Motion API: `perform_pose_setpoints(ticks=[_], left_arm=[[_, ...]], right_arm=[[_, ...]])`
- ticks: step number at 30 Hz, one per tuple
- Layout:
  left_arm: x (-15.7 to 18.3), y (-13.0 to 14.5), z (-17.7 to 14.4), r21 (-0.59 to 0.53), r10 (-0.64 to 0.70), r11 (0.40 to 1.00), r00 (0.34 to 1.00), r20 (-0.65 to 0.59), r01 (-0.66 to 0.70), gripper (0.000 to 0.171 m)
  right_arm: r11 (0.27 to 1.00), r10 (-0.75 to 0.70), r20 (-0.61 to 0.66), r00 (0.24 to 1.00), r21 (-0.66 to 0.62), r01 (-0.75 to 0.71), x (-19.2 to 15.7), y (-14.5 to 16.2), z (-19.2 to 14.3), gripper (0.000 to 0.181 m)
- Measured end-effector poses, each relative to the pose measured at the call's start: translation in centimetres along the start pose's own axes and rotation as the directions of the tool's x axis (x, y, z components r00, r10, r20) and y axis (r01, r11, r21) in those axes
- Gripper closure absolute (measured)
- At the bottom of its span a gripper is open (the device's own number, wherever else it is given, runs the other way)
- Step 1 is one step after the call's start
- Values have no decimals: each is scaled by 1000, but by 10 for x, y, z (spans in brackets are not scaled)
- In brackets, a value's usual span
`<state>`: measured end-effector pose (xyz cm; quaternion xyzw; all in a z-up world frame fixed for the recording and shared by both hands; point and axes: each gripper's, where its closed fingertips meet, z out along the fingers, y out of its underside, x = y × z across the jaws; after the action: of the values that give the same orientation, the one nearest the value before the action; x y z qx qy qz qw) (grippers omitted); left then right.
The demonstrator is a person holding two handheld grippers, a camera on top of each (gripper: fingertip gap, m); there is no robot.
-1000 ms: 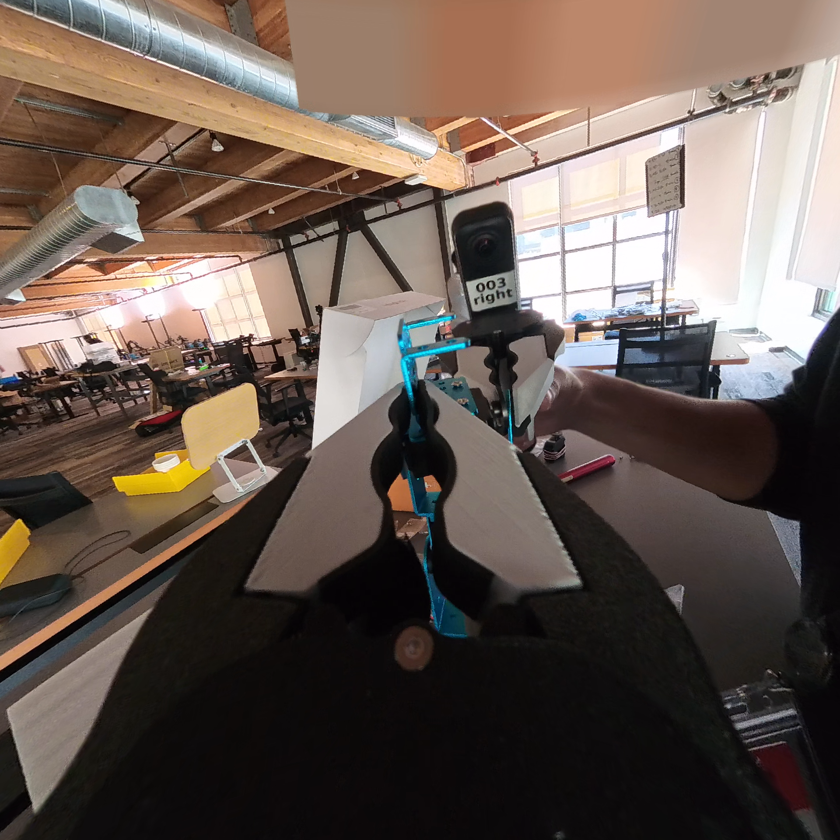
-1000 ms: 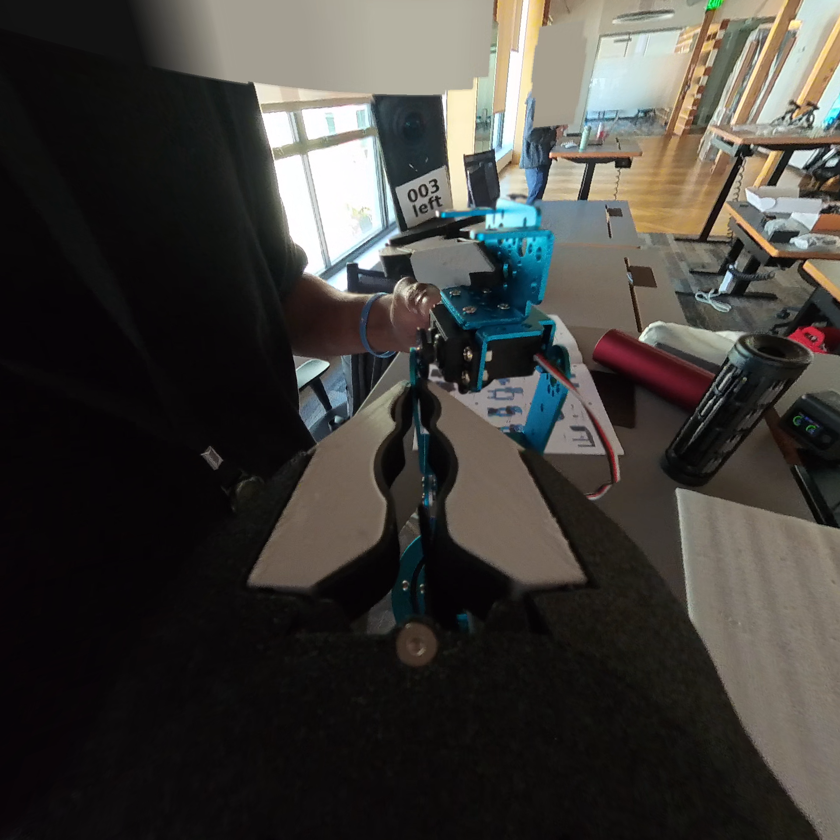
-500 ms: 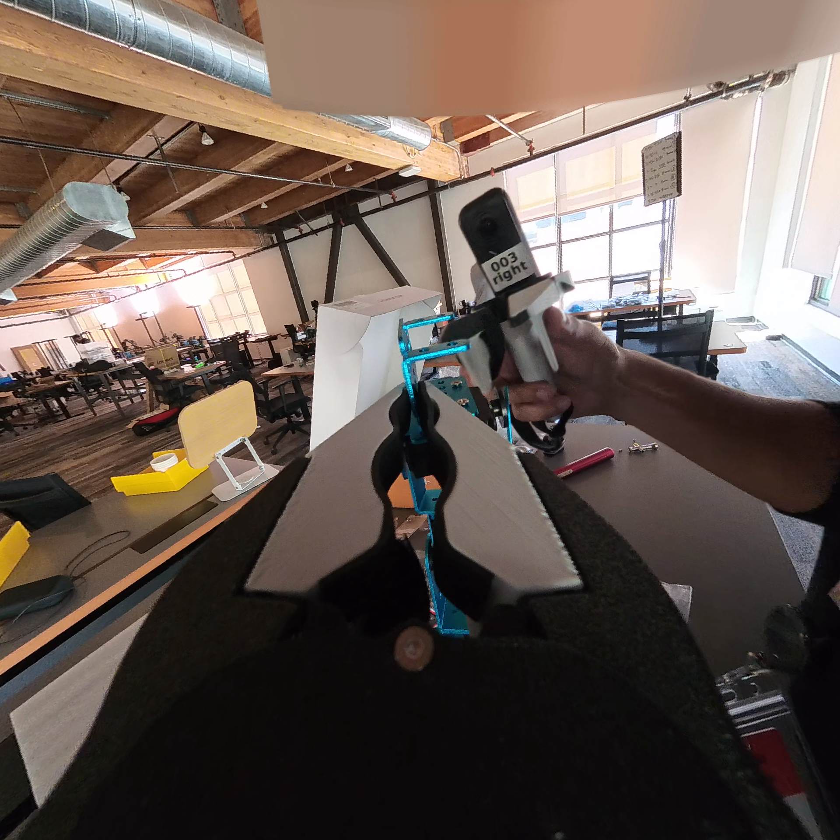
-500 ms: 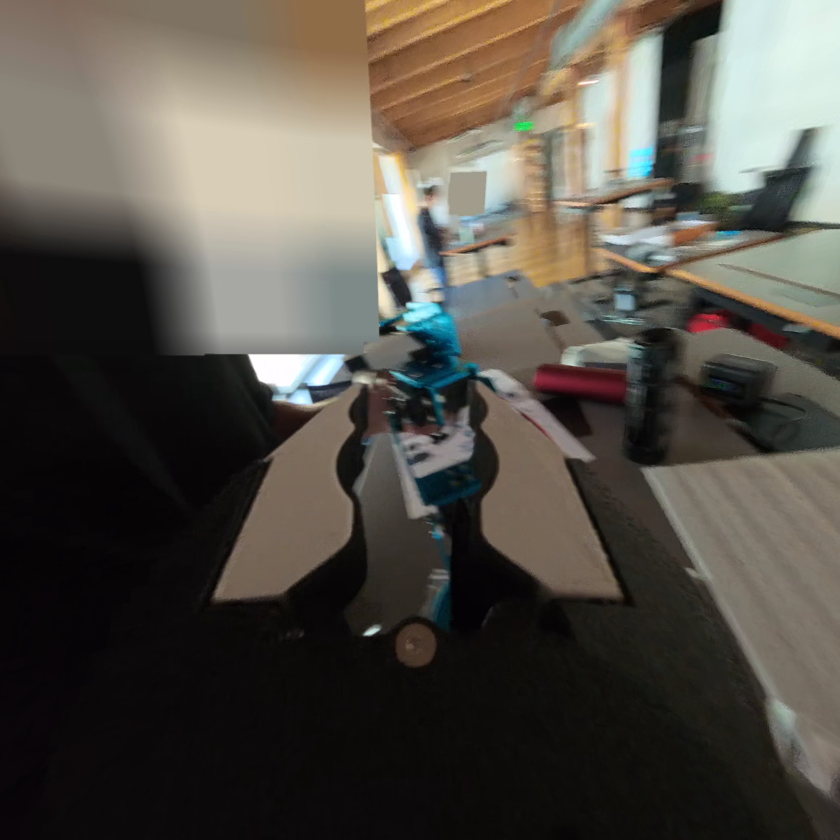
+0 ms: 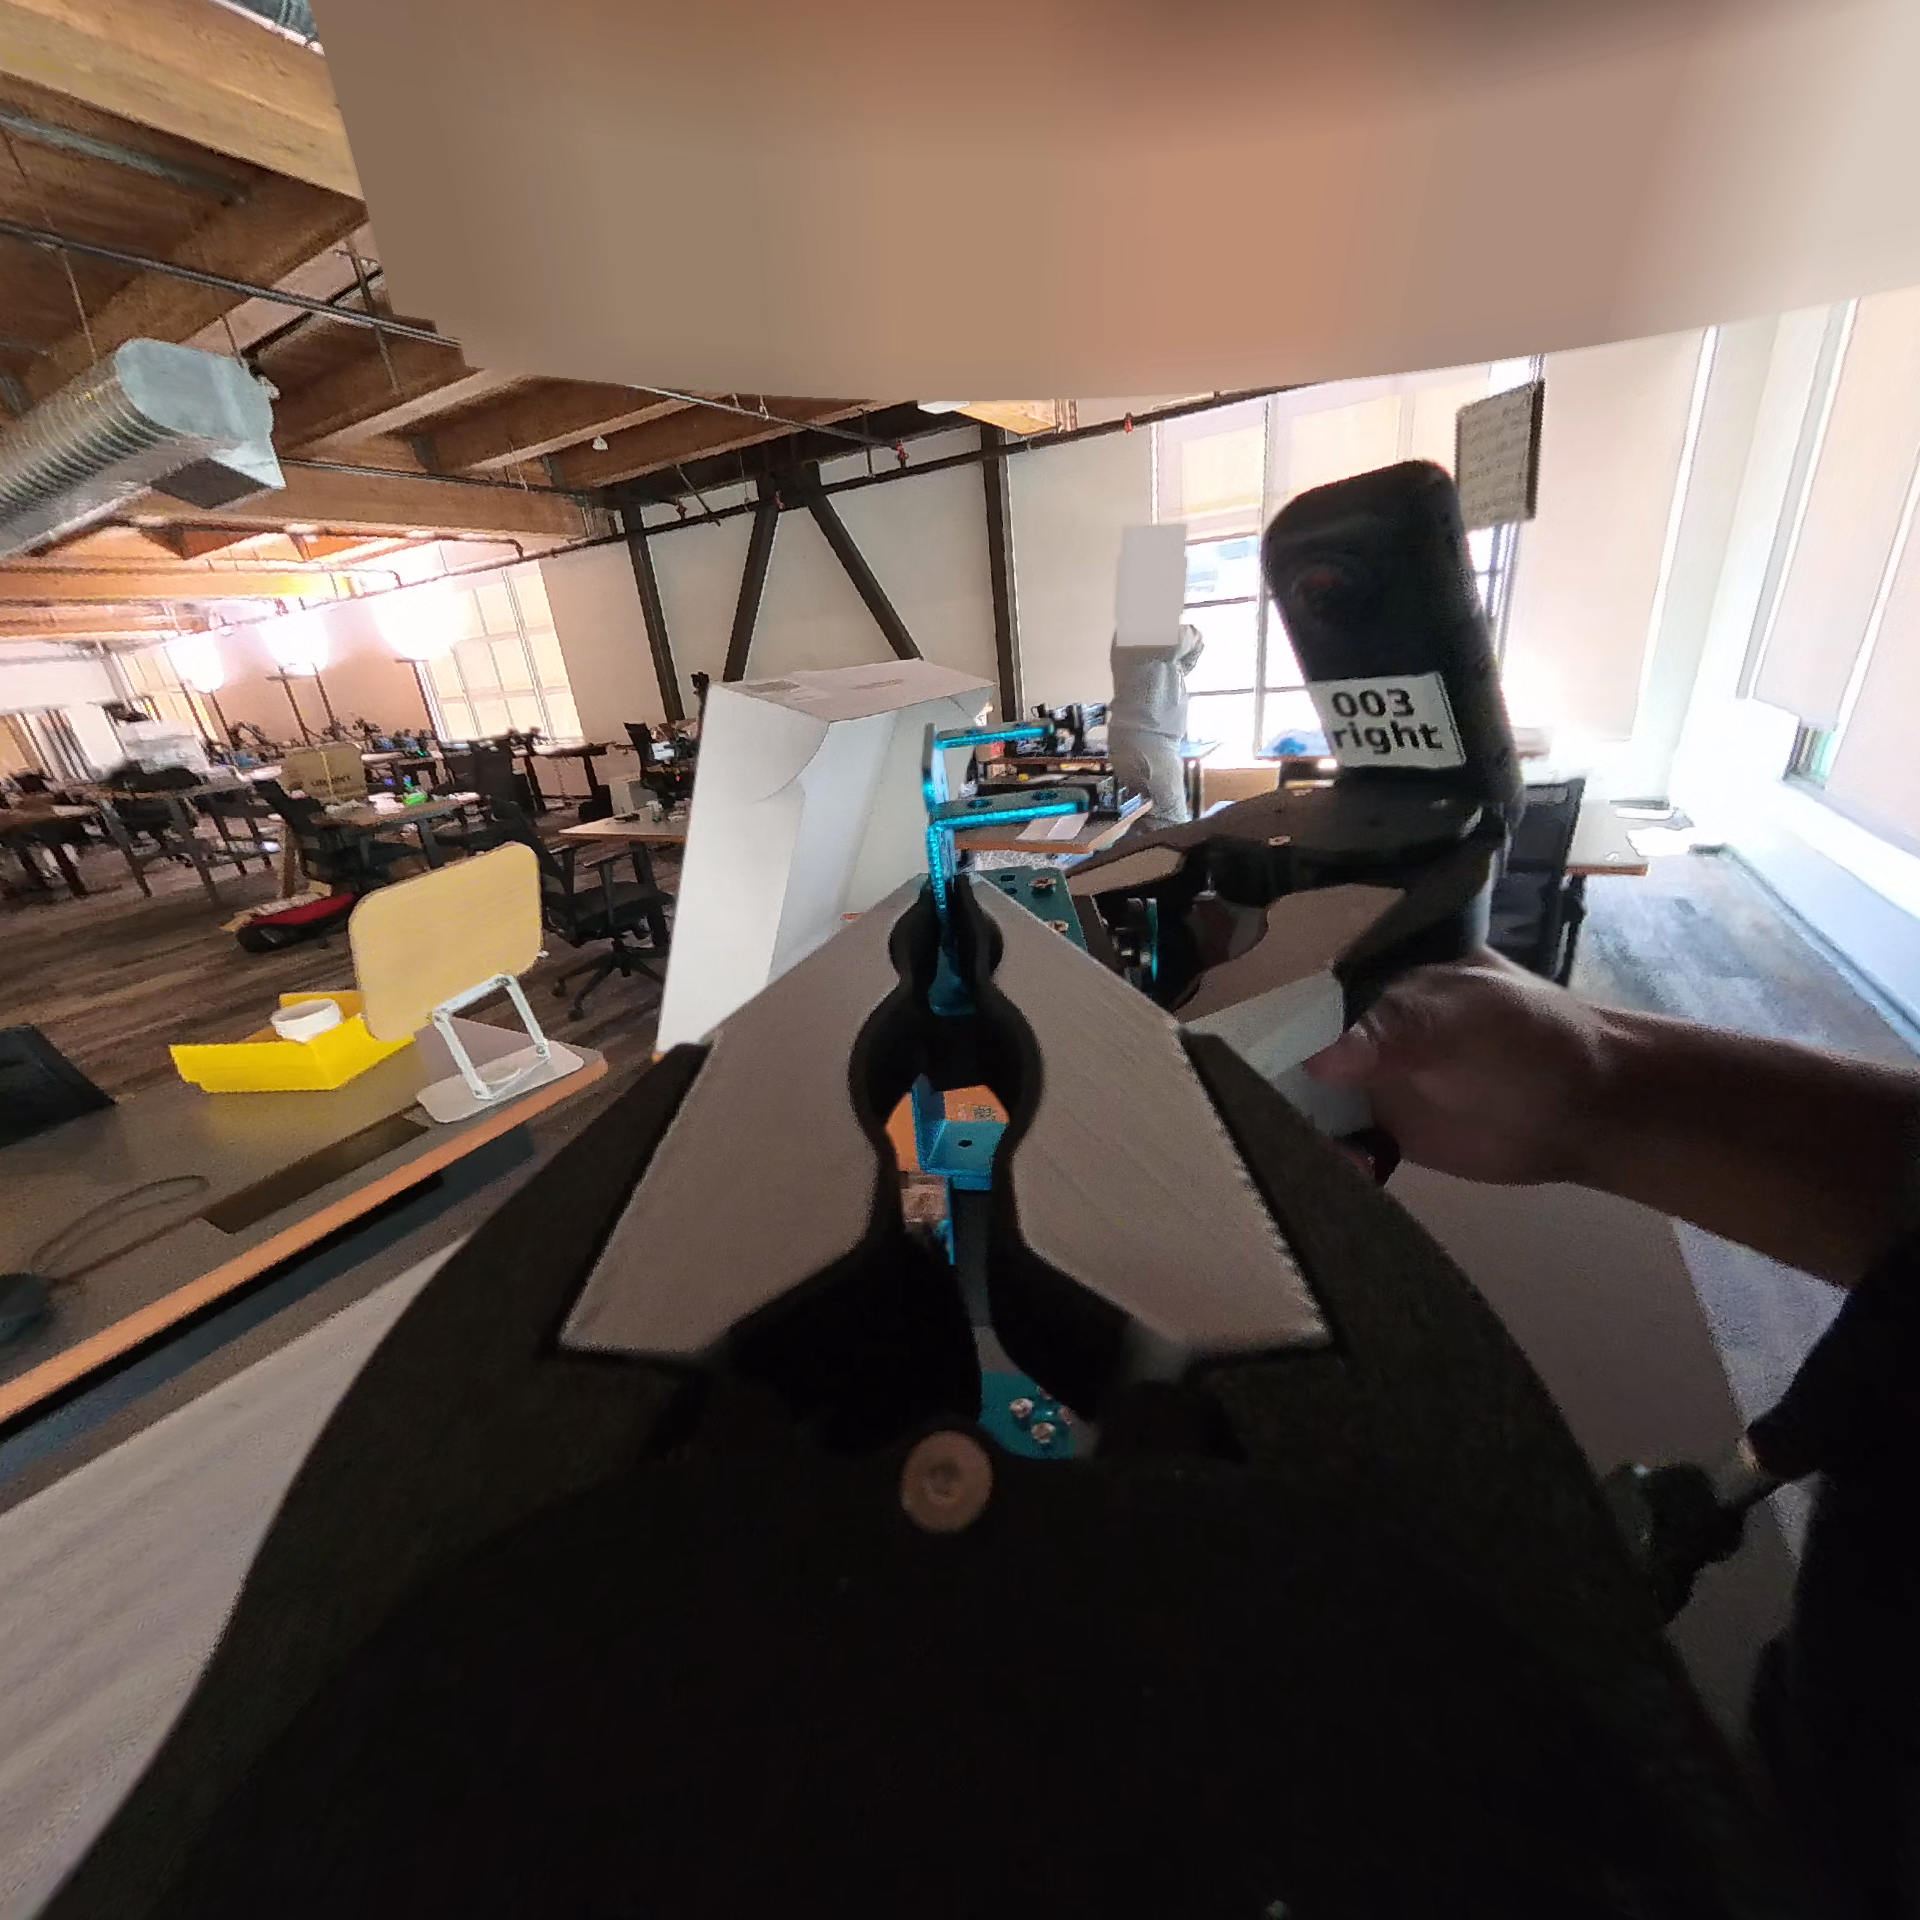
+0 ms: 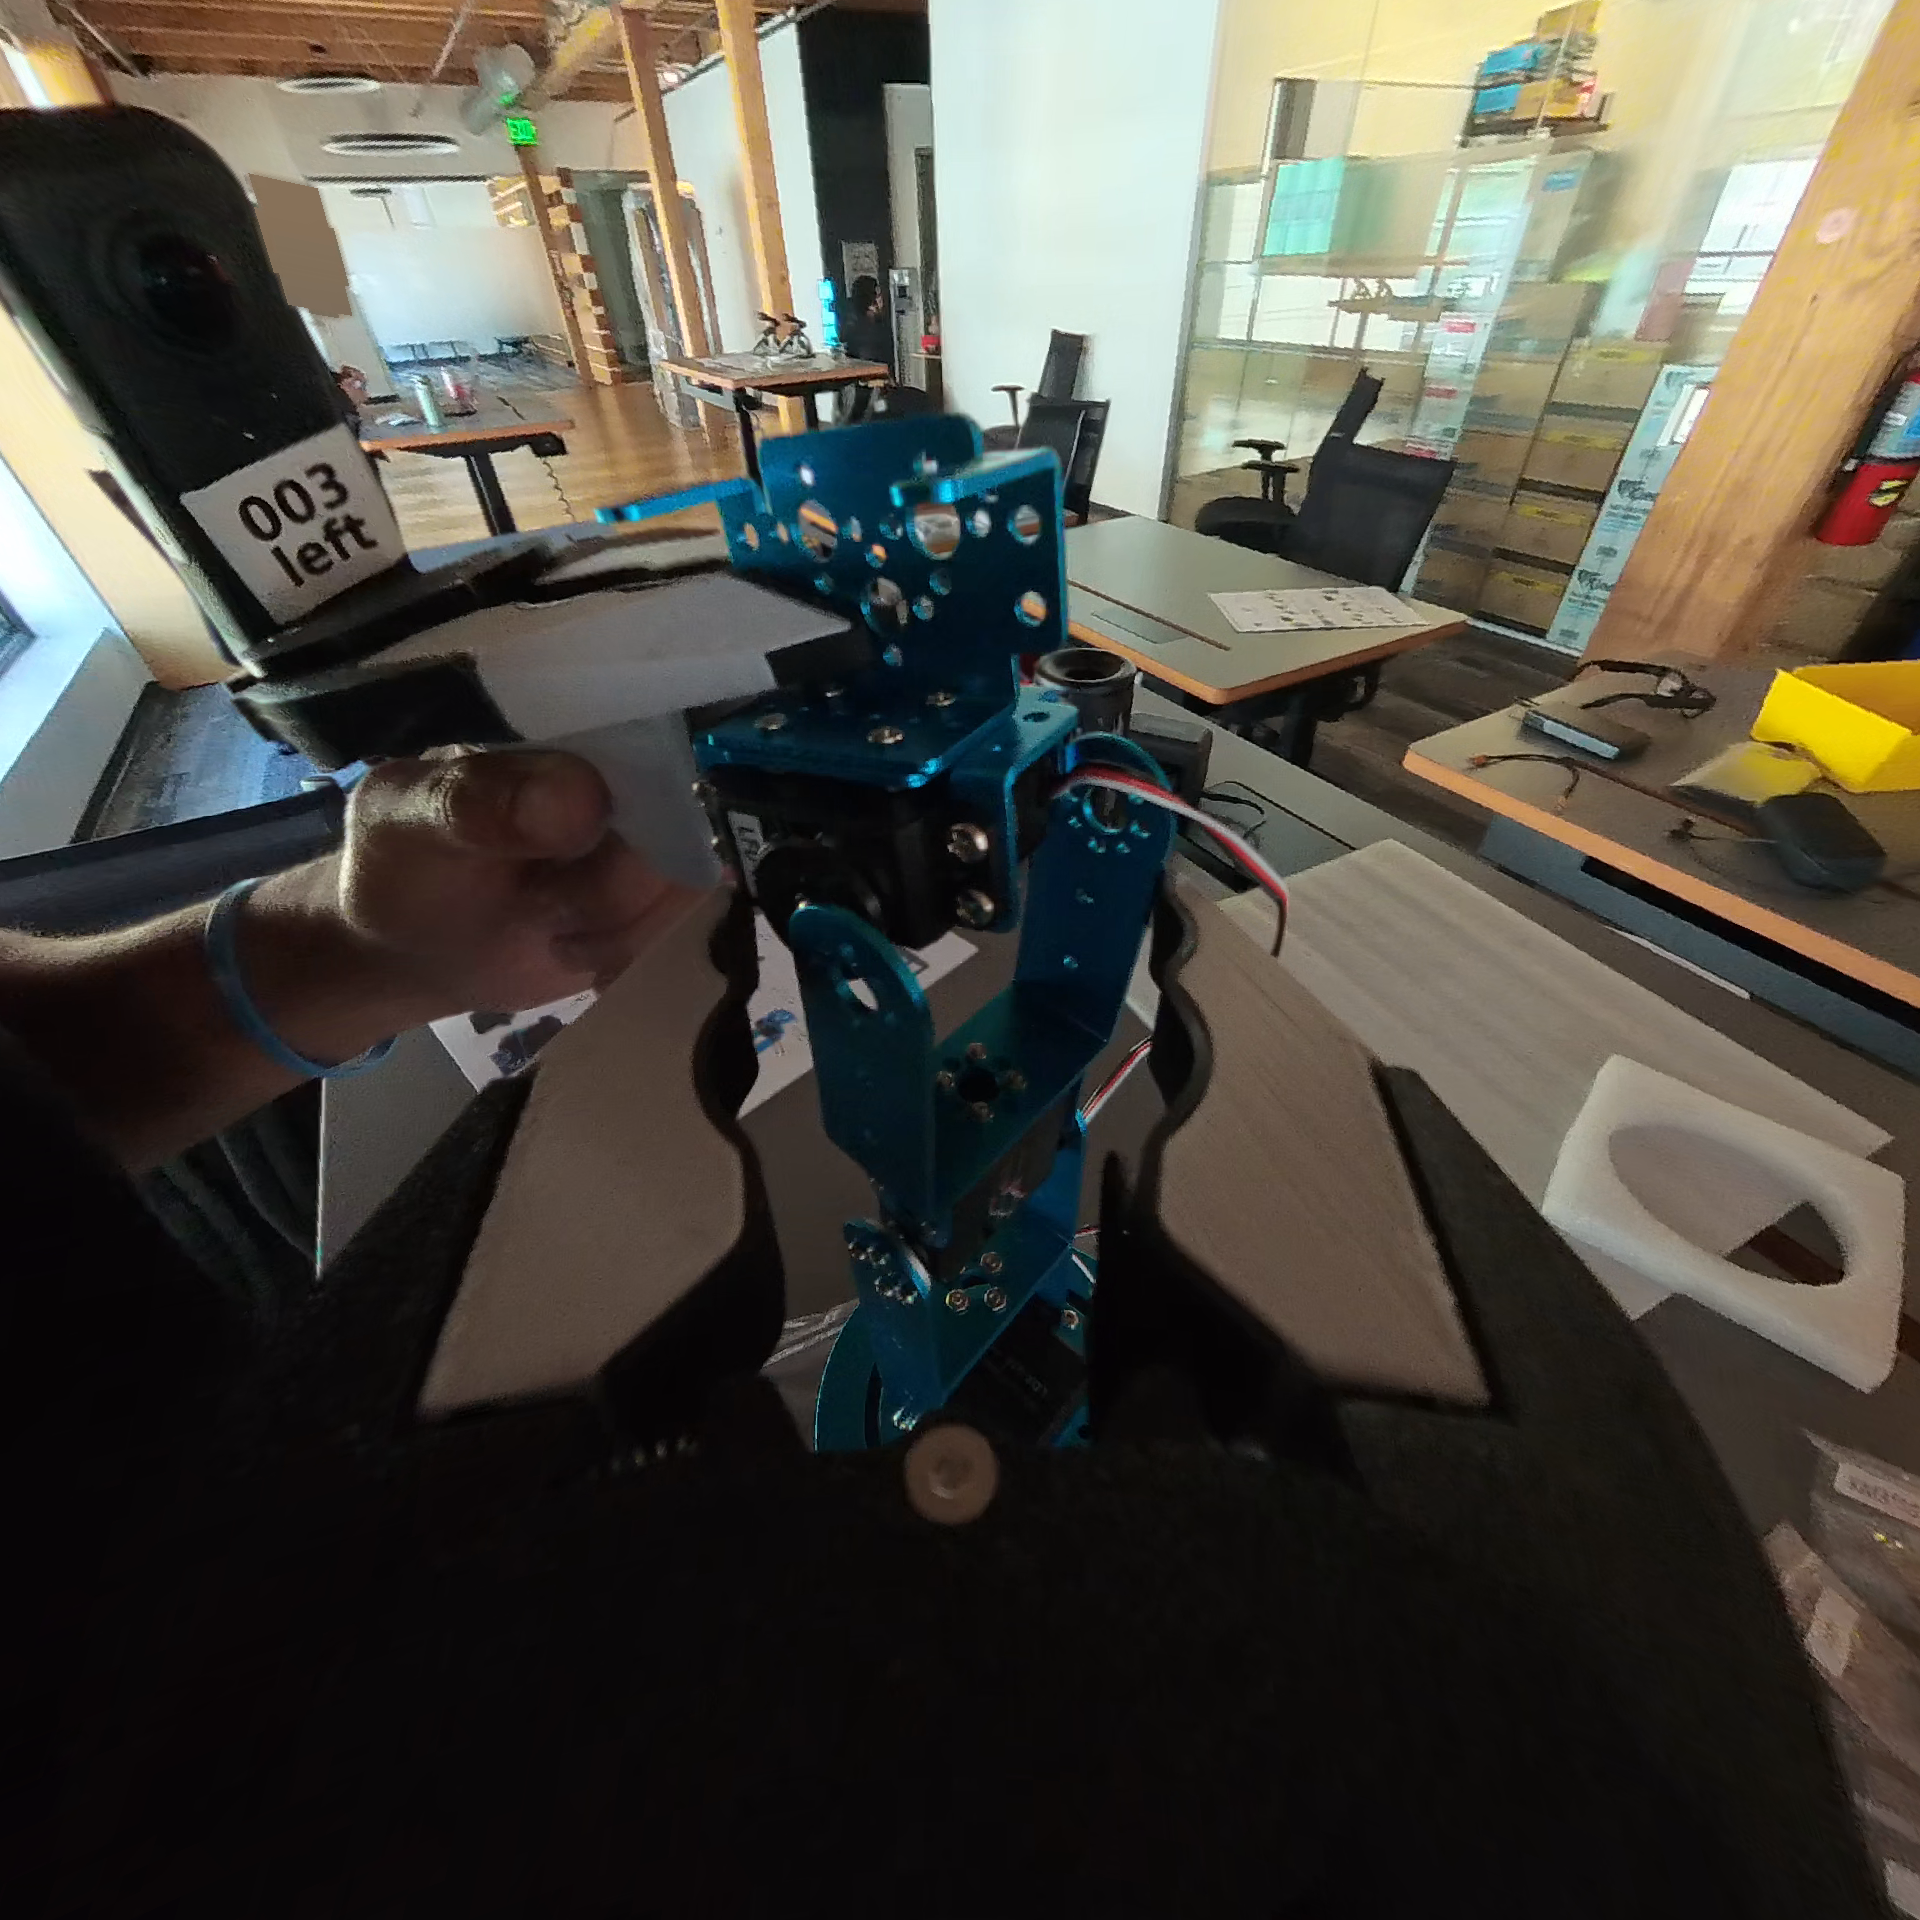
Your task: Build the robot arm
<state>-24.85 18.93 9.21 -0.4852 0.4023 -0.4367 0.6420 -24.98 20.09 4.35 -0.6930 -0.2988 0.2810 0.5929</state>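
The left gripper (image 5: 951,920) has its two fingers pressed together on a thin upright plate of the blue metal bracket assembly (image 5: 966,1039), the tips pinching it with no gap showing. The right gripper (image 6: 951,935) stands with its fingers spread apart on either side of the same blue assembly, whose lower brackets and black servo motor (image 6: 883,842) rise between them; whether either finger touches the metal cannot be told. A red, white and black servo wire (image 6: 1174,821) curls off the motor toward the right finger. In the right wrist view a hand (image 6: 457,883) with a blue wristband grips the other gripper's handle just left of the assembly. The assembly stands over the dark desk (image 6: 1766,1382), above a printed sheet (image 6: 499,1029). A white foam block with an oval cutout (image 6: 1745,1226) lies toward the desk's right edge, beside a white foam sheet (image 6: 1382,935).
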Motion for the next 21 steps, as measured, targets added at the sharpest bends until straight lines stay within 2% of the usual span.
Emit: perform_pose_setpoints(ticks=[5, 9, 11, 15, 18, 21], left_arm=[[-1, 5, -4, -9, -127, 992, 992, -17, 127, 171], [-1, 5, -8, -4, -175, 985, 983, -55, 175, 171], [-1, 11, -6, -42, -179, 983, 982, -65, 176, 170], [-12, 13, -4, -60, -222, 974, 975, -15, 220, 147], [-11, 16, -4, -89, -340, 938, 939, -59, 334, 145], [-5, 17, -4, -116, -484, 874, 867, -118, 472, 150]], right_arm=[[996, -56, 2, 998, -76, 56, 1, 5, 0, 108], [991, -64, 12, 998, -113, 65, -2, 6, 2, 108], [991, -68, 13, 998, -118, 69, -2, 7, 2, 109], [991, -68, 1, 998, -113, 67, 0, 7, 2, 109], [993, -68, -3, 998, -95, 67, 1, 7, 2, 109], [993, -68, -16, 998, -100, 67, 3, 9, 2, 110]])
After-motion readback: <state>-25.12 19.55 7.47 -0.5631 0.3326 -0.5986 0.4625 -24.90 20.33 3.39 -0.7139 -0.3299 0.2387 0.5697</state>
